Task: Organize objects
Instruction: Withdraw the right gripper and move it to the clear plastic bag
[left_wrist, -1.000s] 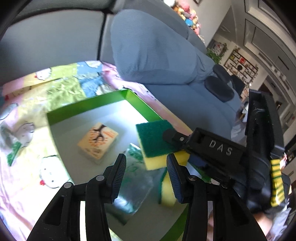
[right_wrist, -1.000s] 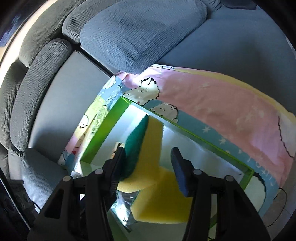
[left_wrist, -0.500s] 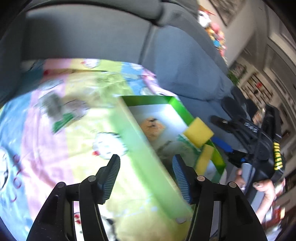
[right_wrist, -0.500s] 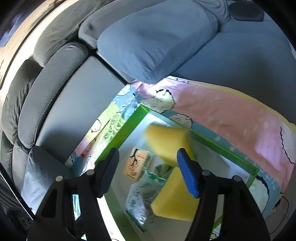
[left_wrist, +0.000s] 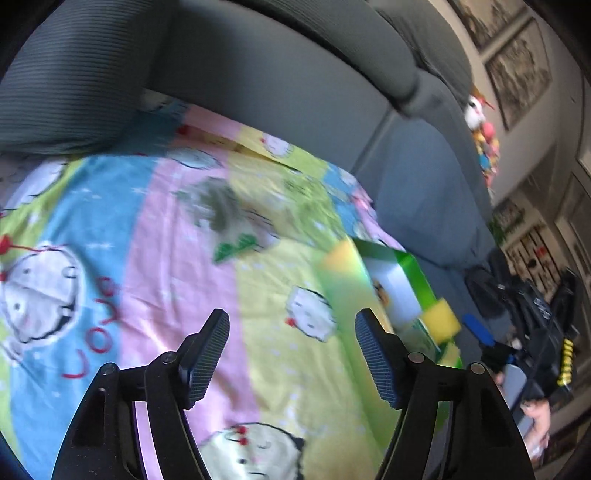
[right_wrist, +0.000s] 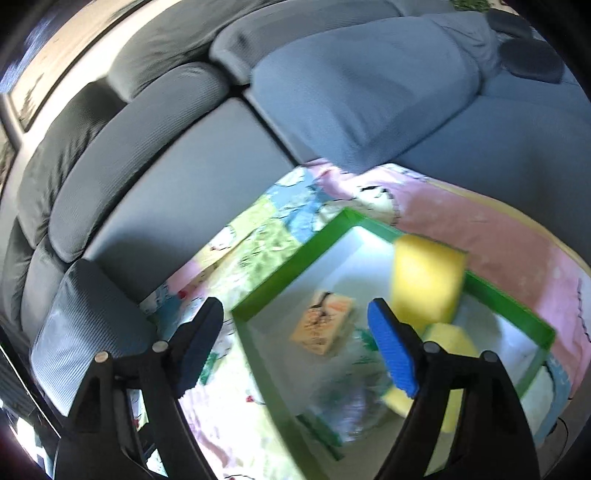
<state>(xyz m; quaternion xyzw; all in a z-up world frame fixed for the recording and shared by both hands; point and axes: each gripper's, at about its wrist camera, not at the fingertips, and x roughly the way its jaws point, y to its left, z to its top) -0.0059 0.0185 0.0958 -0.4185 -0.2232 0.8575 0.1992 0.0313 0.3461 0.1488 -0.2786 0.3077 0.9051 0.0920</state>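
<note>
A green-rimmed box (right_wrist: 288, 266) lies on a patterned blanket. Inside it a yellow sponge (right_wrist: 424, 280) leans against the far wall, a second yellow sponge (right_wrist: 450, 339) lies below it, an orange carton (right_wrist: 323, 328) lies flat and a clear plastic packet (right_wrist: 343, 402) sits near the front. My right gripper (right_wrist: 295, 347) is open and empty above the box's left side. My left gripper (left_wrist: 291, 354) is open and empty over the blanket (left_wrist: 147, 258), with the box (left_wrist: 410, 273) and a sponge (left_wrist: 441, 319) to its right. The other gripper's body (left_wrist: 543, 332) shows at the far right.
Grey sofa cushions (right_wrist: 184, 155) rise behind the blanket, and a blue-grey pillow (right_wrist: 369, 92) lies beyond the box. The sofa back (left_wrist: 258, 74) fills the top of the left wrist view. Shelves and toys (left_wrist: 484, 140) stand far right.
My right gripper has opened and let go of the sponge, which now leans in the box, and it has pulled back. My left gripper has swung left, away from the box.
</note>
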